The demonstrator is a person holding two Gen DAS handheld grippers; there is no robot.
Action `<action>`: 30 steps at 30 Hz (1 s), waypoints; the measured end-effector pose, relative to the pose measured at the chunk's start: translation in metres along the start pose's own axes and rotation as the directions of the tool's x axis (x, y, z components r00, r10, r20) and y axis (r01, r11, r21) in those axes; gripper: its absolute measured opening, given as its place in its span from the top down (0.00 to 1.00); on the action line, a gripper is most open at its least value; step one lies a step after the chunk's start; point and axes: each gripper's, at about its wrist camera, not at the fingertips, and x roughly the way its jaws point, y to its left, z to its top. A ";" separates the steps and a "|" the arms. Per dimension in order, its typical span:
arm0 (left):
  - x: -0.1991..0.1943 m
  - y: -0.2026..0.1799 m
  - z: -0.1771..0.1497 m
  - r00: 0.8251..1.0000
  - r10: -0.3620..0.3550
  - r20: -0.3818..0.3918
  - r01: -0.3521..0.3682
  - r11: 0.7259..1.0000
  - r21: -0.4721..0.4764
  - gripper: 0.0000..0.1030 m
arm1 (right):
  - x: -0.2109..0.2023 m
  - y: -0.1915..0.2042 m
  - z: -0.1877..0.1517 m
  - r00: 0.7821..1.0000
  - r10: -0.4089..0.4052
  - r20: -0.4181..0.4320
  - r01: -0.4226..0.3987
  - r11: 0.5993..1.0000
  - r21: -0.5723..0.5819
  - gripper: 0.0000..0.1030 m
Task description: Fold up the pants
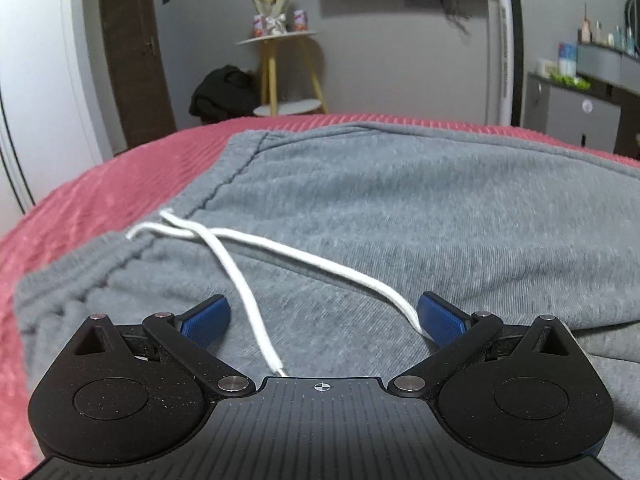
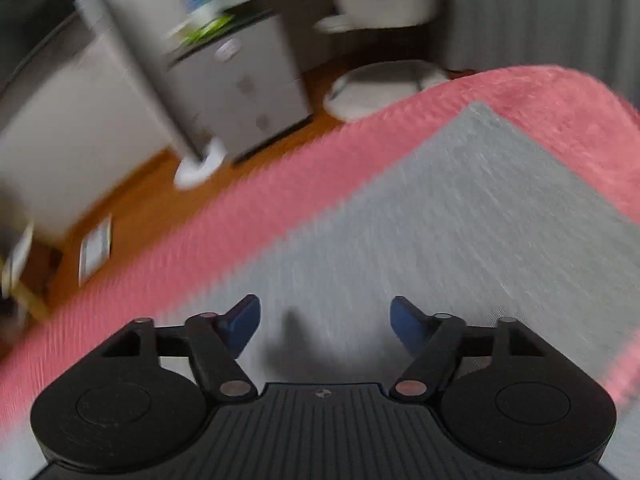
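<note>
Grey sweatpants (image 1: 380,208) lie spread on a pink bedspread (image 1: 100,208). Their ribbed waistband (image 1: 80,280) is at the left, with a white drawstring (image 1: 248,280) trailing across the cloth between my left fingers. My left gripper (image 1: 324,316) is open and empty, low over the waist area. In the right wrist view, a flat grey pant leg (image 2: 460,220) runs toward the bed's far corner. My right gripper (image 2: 325,322) is open and empty just above that leg. The view is motion-blurred.
The bedspread's edge (image 2: 280,200) drops to a wooden floor (image 2: 140,200). A yellow-legged side table (image 1: 280,64), a dark bundle (image 1: 224,92), a white fan column (image 1: 500,48) and grey cabinets (image 2: 240,92) stand beyond the bed.
</note>
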 end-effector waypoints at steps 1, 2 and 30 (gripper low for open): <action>0.000 -0.002 -0.002 1.000 -0.003 0.009 0.003 1.000 -0.008 0.00 | 0.014 0.000 0.006 1.000 -0.024 -0.004 0.024 0.998 0.051 0.30; 0.001 -0.001 -0.003 1.000 -0.007 0.015 0.007 1.000 -0.011 0.00 | 0.027 -0.002 0.005 0.999 -0.049 -0.007 0.050 0.996 0.077 0.30; 0.149 0.046 0.134 0.849 -0.477 -0.228 0.281 0.772 -0.569 0.38 | -0.075 -0.182 -0.095 0.974 0.091 0.208 -0.134 0.970 0.204 0.81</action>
